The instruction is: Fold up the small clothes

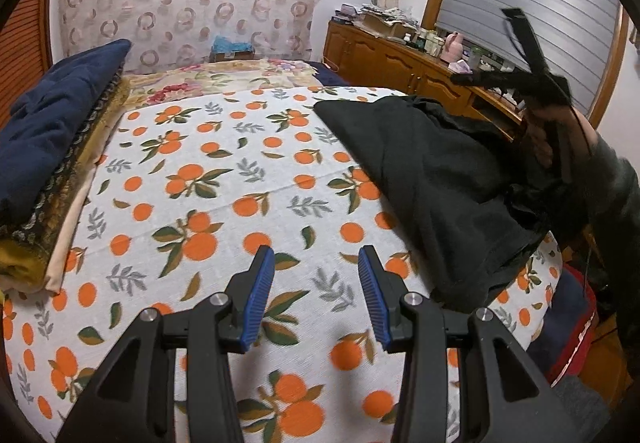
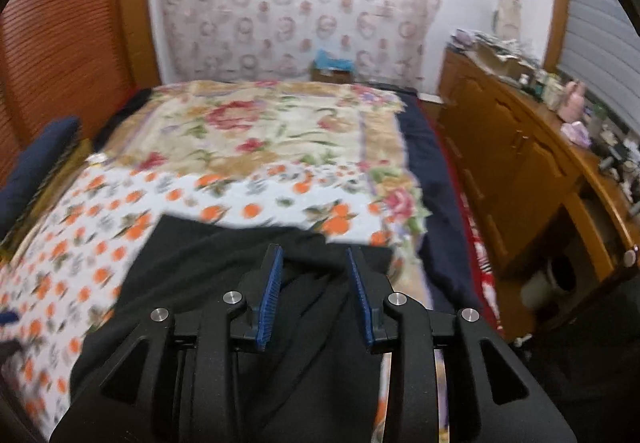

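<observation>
A black garment [image 1: 432, 179] lies rumpled on the right side of the orange-print sheet [image 1: 224, 171] that covers the bed. My left gripper [image 1: 316, 263] hovers open over bare sheet to the left of the garment, with nothing between its blue pads. In the right wrist view the same black garment [image 2: 192, 275] spreads under my right gripper [image 2: 314, 259], whose jaws stand apart above the cloth without pressing on it. A person's hand [image 1: 540, 139] in a dark sleeve holds that gripper at the garment's right edge.
A stack of folded bedding topped by a navy blanket [image 1: 52, 131] sits along the left side of the bed. A floral blanket [image 2: 280, 123] covers the far half. A wooden cabinet [image 2: 520, 171] with cluttered items runs along the right, past the bed's edge.
</observation>
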{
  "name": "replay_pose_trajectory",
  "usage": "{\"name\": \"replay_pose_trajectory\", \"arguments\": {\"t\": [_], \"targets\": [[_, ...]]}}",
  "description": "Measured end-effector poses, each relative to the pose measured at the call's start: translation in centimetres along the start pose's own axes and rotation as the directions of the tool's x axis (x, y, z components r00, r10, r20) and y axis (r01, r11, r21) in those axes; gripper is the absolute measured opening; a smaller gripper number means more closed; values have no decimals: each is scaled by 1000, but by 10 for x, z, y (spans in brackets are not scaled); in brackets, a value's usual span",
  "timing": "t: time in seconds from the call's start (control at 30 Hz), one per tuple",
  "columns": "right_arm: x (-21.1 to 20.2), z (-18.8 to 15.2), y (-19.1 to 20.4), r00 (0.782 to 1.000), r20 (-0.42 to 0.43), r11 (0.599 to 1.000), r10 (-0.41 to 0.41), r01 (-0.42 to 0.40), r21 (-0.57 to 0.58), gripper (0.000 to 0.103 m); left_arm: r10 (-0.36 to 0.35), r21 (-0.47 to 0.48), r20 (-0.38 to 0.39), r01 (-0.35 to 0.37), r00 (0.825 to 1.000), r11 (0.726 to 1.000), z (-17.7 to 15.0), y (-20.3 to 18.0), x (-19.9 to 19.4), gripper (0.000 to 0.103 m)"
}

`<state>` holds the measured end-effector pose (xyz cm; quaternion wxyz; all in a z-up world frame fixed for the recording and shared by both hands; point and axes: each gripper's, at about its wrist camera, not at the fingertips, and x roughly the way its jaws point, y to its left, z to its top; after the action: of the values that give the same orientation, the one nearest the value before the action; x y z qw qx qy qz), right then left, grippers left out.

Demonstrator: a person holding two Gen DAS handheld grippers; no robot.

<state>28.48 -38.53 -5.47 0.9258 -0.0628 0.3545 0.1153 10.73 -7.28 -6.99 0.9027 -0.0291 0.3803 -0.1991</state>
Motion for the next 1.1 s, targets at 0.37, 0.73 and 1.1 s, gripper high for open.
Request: {"name": "replay_pose_trajectory", "arguments": {"t": [0.37,0.73,1.1], "targets": [[-75,-111,28,997,19,998,68,-68,9,35,-60,45,-31,61,998,997,1,-35,18,42],[-73,-144,62,988,-3,988,153,-153,11,46,-103,83,-81,110,991,990,-1,-62,33,42],[-66,-162,62,992,-3,992,126,-126,-31,6,-110,75,-111,119,988,990,-8,-70,44,42]]}}
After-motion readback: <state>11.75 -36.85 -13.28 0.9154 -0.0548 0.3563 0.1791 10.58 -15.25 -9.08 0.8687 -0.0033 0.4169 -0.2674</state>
